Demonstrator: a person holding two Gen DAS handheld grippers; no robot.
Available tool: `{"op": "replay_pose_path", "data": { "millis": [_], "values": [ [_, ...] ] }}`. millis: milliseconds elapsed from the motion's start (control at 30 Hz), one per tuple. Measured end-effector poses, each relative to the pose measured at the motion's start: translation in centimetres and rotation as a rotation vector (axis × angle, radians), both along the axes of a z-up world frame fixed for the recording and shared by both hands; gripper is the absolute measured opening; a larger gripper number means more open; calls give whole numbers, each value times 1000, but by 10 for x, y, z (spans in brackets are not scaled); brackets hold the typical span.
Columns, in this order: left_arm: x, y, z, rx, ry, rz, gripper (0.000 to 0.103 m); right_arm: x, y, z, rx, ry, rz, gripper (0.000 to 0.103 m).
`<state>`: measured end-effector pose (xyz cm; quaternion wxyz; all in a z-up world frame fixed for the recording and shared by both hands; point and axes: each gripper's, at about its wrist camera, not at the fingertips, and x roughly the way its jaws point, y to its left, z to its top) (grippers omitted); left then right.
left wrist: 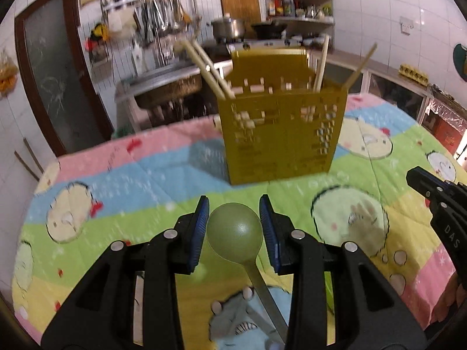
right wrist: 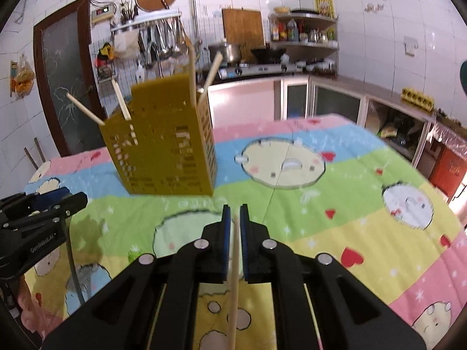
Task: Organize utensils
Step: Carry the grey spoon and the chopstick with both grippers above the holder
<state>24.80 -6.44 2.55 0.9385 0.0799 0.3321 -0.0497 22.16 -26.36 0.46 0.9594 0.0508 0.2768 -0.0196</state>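
Over the cartoon quilt (left wrist: 116, 175), keep your left gripper (left wrist: 234, 229) clamping the spoon (left wrist: 235, 233) and right gripper (right wrist: 235, 233) pinching the chopstick (right wrist: 234, 277); tip both into the yellow caddy (left wrist: 280, 137) at twelve o'clock.

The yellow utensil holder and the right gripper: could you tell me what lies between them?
Only bare patterned tablecloth separates the right gripper from the yellow utensil holder, seen in the right wrist view.

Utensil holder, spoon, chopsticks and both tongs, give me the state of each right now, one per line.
Yellow utensil holder: upright on the quilt, several chopsticks leaning out of it.
Green spoon: bowl clamped between the left tongs, handle trailing back.
Single chopstick: pinched in the right tongs.
Left tongs: shut on the spoon.
Right tongs: shut on the chopstick.
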Motion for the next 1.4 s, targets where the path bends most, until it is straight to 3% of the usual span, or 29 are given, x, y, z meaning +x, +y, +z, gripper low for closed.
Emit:
{"op": "replay_pose_path", "data": {
  "millis": [133,267,400,533,667,800,900,933,1000,1200,1400],
  "values": [
    [0,3,16,11,-80,-12,34,4,2,19,-36,-54,-10,7],
    [0,3,21,30,-116,-28,34,14,1,24,-43,-22,10,7],
    [4,4,23,21,-123,-46,34,27,-6,5,1,59,39,8],
    [10,3,23,33,-122,-65,34,39,-3,-22,-33,144,28,8],
    [13,3,22,48,-122,-79,34,46,-1,-38,-53,208,17,36],
    [12,2,21,53,-123,-90,34,54,3,-50,-63,279,10,33],
    [11,-1,19,51,-120,-99,34,60,6,-61,-67,334,21,19],
    [10,-2,18,54,-120,-102,34,61,7,-63,-75,341,17,18],
    [8,-3,18,57,-121,-106,34,61,8,-62,-75,343,16,6],
    [4,-5,19,59,-132,-109,34,53,2,-42,-39,269,11,5],
    [-1,-5,23,64,-156,-108,34,28,-5,5,16,40,5,4]
  ]
}}
